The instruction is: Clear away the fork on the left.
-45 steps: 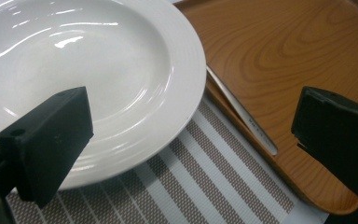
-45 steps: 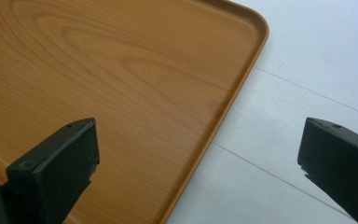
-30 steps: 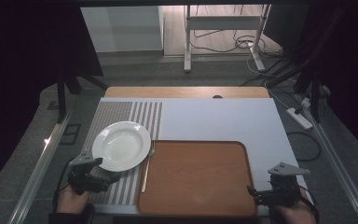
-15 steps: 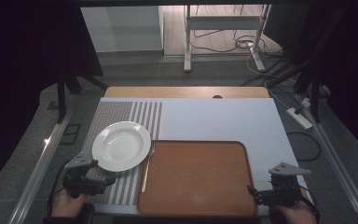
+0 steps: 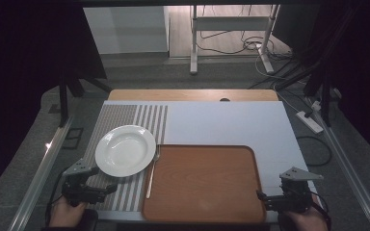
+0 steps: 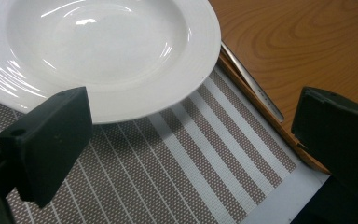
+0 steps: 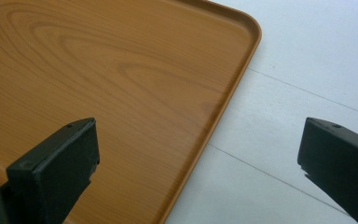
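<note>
The wooden tray point(image 5: 204, 183) sits empty at the table's point(image 5: 231, 120) near edge, and we see a striped placemat point(image 5: 125, 120) to its left. A white plate point(image 5: 125, 150) rests on that mat, with a fork point(image 5: 152, 172) lying between plate and tray. Our left gripper point(image 5: 103, 189), jaws spread wide, hovers just beside the plate's near rim; our right gripper point(image 5: 262, 197), likewise spread, sits at the tray's near right corner.

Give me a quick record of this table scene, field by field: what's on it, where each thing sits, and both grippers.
plate: white, empty, on striped mat
fork: between plate and tray, lying along tray's left edge
tray: wooden, empty, near middle
left gripper: open, near plate's rim
right gripper: open, at tray's near right corner
</note>
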`<act>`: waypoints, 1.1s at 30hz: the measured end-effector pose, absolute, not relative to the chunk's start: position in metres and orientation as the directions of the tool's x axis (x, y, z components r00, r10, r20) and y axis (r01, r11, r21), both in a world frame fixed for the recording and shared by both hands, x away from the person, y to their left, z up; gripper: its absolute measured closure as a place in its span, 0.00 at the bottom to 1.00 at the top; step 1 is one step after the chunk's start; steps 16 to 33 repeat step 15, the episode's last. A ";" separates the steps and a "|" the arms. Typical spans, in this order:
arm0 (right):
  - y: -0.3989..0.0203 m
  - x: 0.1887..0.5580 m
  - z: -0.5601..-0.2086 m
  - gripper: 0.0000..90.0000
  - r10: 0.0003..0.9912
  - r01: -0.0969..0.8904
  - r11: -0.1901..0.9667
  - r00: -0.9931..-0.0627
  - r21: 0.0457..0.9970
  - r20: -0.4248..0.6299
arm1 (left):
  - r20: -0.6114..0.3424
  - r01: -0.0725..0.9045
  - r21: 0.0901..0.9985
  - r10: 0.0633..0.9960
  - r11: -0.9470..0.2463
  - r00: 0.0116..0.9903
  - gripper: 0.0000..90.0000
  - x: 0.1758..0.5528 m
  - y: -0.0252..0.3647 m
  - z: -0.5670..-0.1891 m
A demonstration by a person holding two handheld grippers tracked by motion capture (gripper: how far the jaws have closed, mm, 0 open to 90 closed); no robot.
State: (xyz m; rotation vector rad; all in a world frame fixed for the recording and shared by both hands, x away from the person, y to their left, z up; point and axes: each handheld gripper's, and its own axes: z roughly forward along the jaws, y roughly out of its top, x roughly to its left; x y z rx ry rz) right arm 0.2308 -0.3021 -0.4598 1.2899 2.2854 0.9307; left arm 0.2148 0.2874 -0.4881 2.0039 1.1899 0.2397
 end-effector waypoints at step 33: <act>-0.301 0.232 -0.461 0.00 0.852 0.625 0.377 -0.523 0.683 0.008 | -0.223 0.666 0.699 0.805 -0.261 0.550 0.00 0.210 0.291 -0.488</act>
